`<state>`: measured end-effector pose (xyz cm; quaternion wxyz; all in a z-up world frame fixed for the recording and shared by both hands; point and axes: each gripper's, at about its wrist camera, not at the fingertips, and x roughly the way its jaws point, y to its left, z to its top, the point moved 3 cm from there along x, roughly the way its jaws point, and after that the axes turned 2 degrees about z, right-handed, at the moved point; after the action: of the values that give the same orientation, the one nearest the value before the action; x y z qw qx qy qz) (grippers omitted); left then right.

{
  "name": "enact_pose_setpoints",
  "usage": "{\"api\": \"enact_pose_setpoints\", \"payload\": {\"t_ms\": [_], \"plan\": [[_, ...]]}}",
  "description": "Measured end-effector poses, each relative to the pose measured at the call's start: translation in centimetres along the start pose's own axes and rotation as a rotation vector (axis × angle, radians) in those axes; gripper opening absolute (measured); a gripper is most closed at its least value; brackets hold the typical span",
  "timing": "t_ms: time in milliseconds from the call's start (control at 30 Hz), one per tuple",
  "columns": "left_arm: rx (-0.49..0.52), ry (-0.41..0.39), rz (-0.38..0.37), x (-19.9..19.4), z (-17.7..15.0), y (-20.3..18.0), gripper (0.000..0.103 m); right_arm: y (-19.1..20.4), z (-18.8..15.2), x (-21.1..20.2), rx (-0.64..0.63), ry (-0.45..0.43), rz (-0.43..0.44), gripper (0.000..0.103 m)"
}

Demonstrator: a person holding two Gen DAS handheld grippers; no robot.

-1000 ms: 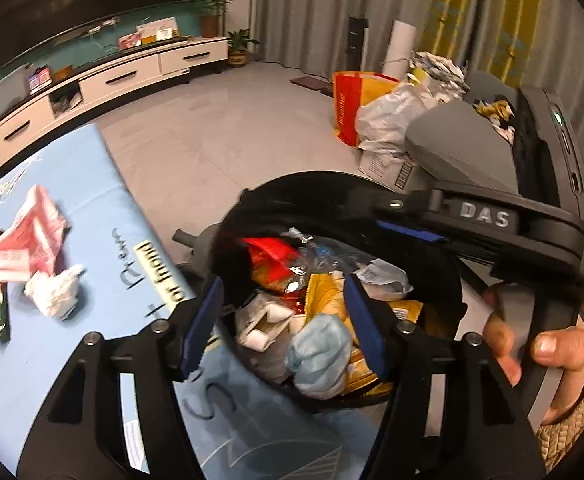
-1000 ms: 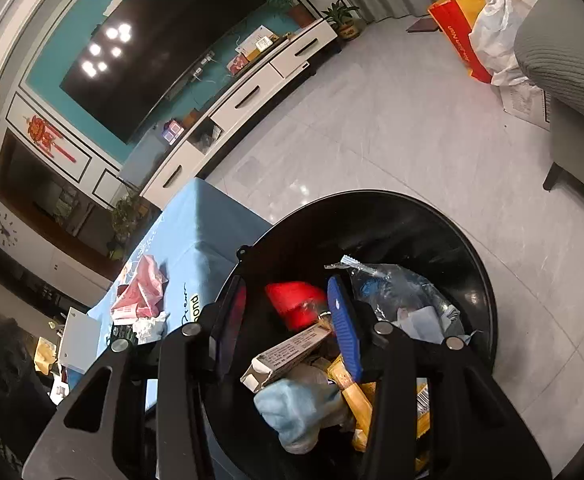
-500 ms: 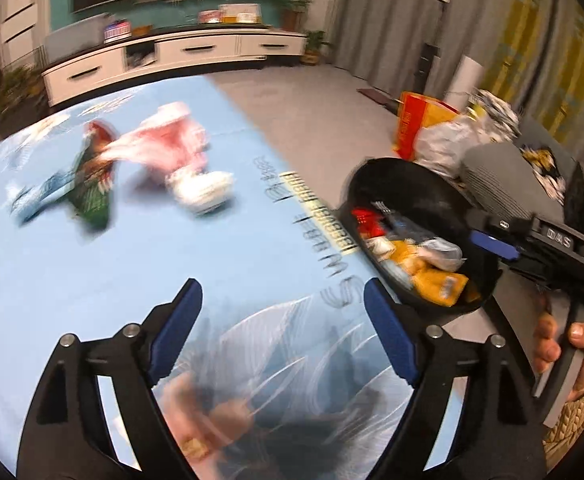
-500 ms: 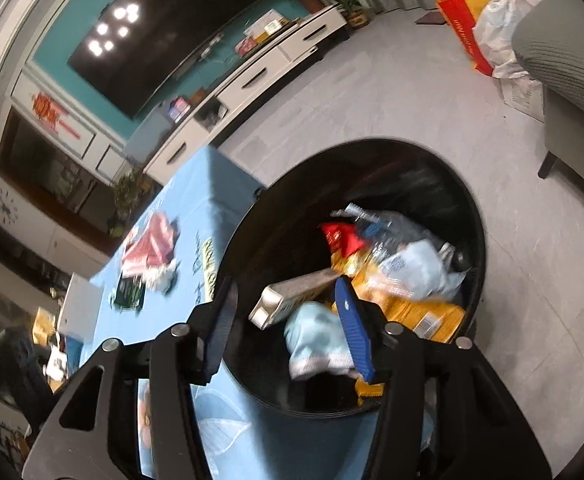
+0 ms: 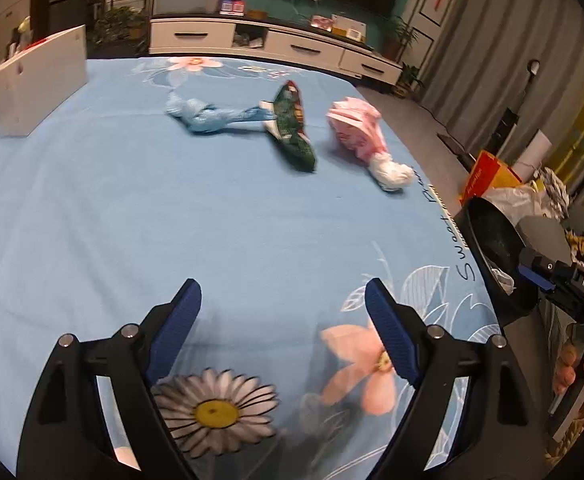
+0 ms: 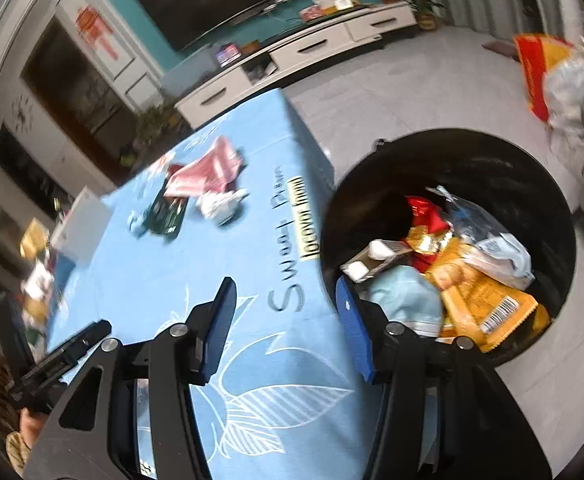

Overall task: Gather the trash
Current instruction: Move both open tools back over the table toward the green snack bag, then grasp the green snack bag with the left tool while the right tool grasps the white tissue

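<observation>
Both claws are empty right now: left claw [image 5: 278, 320] spread wide over the blue desk [image 5: 172, 208], right claw [image 6: 288, 312] partly open by the bin [image 6: 448, 148]. Green wrapper [image 5: 292, 128], pink wrapper [image 5: 356, 130] and white tissue [image 5: 392, 172] sit across the desk.

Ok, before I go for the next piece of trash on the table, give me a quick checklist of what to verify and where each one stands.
1. Left gripper empty, nothing between its pads: ok.
2. Right gripper empty, jaws apart: ok.
3. Trash left on the blue tablecloth: ok. A blue wrapper, a green packet, a pink wrapper and a white tissue lie there.
4. Path from the left gripper to those pieces free of other things: ok.
5. Black bin beside the table edge, mouth open: ok.
6. Room left in the bin: cannot tell for sure; trash covers its bottom, but the upper wall shows bare.
</observation>
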<state>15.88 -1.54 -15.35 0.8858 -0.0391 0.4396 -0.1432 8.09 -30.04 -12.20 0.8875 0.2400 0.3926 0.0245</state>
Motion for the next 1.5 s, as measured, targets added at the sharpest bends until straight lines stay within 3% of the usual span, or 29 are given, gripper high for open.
{"api": "enact_pose_setpoints", "payload": {"t_ms": [233, 567, 933, 1100, 1133, 1233, 1333, 1400, 1467, 1500], "plan": [[-0.040, -0.026, -0.012, -0.6, 0.1, 1.9, 0.084, 4.4, -0.1, 2.3, -0.140, 0.028, -0.025, 0.052], [-0.033, -0.061, -0.058, 1.2, 2.7, 1.4, 0.084, 8.0, 2.2, 8.2, -0.255, 0.062, -0.045, 0.052], [0.000, -0.058, -0.080, 5.9, 6.9, -0.4, 0.083, 8.4, 6.1, 14.5, -0.317, 0.071, -0.102, 0.052], [0.009, -0.044, -0.100, 8.6, 9.3, -1.5, 0.079, 8.3, 6.7, 16.4, -0.323, 0.100, -0.086, 0.052], [0.012, -0.041, -0.103, 9.1, 9.7, -1.6, 0.079, 8.3, 6.8, 16.6, -0.323, 0.100, -0.085, 0.051], [0.023, -0.029, -0.103, 10.8, 10.8, -2.3, 0.078, 8.2, 6.6, 16.8, -0.332, 0.104, -0.084, 0.037], [0.027, -0.012, -0.089, 12.4, 11.3, -2.7, 0.067, 8.2, 6.5, 16.7, -0.346, 0.097, -0.086, 0.031], [0.028, 0.001, -0.079, 13.2, 11.3, -2.7, 0.048, 8.1, 6.4, 16.5, -0.337, 0.094, -0.080, 0.029], [0.020, 0.020, -0.086, 13.7, 11.1, -2.6, 0.022, 8.0, 6.4, 16.2, -0.326, 0.086, -0.077, 0.028], [0.018, 0.013, -0.093, 13.6, 11.0, -2.6, 0.022, 7.9, 6.2, 15.9, -0.309, 0.083, -0.067, 0.027]]}}
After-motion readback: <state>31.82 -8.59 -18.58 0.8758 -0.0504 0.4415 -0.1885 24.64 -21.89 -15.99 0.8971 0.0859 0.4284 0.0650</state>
